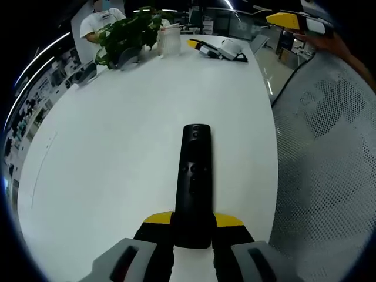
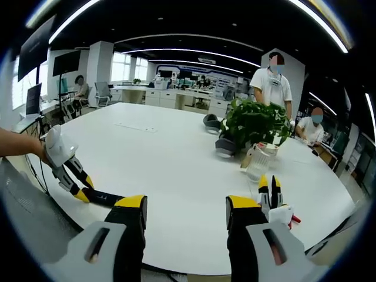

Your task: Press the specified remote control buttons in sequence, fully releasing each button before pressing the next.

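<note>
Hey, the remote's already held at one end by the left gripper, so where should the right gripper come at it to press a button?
From above, onto the button face. The remote lies flat, pointing away along the white table, the left gripper clamping its near end. The right gripper is open, so probably shut it first and press with one tip.

The remote control (image 1: pixel 194 182) lay on the table (image 1: pixel 117 158), its near end between the jaws of the left claw (image 1: pixel 193 226). At the table's far edge stood a potted plant (image 1: pixel 126 35), with a clear jug (image 1: pixel 170 40) just to its right. Further right lay a spare claw (image 1: pixel 220 49). The right claw (image 2: pixel 185 212) hung above the table's near edge.
</note>
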Demonstrator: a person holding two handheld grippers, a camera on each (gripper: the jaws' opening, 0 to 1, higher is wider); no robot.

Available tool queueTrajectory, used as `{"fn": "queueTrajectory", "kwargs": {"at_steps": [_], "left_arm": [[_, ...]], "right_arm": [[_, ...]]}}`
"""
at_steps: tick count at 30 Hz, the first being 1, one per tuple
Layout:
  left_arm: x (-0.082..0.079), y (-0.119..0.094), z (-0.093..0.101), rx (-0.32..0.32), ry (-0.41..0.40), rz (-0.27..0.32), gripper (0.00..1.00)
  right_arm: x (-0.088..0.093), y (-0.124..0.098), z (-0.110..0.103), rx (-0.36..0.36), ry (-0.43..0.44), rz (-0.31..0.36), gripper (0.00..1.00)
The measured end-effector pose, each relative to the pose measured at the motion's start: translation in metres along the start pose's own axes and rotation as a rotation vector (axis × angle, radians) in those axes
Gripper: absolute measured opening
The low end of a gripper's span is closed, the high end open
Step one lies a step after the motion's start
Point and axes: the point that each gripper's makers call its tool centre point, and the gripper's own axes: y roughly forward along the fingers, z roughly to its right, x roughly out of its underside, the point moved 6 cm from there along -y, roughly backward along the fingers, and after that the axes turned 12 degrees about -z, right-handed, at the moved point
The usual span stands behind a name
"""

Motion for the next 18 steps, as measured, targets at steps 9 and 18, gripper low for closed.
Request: {"fn": "queueTrajectory", "kwargs": {"at_steps": [9, 18], "left_arm": [[-0.001, 0.000, 0.017, 0.006, 0.022, -0.021, 0.23], [0.001, -0.001, 0.023, 0.017, 0.016, -0.015, 0.23]], "right_arm": [[0.000, -0.001, -0.001, -0.004, -0.011, 0.003, 0.55], [0.001, 0.000, 0.000, -0.005, -0.001, -0.007, 0.54]]}}
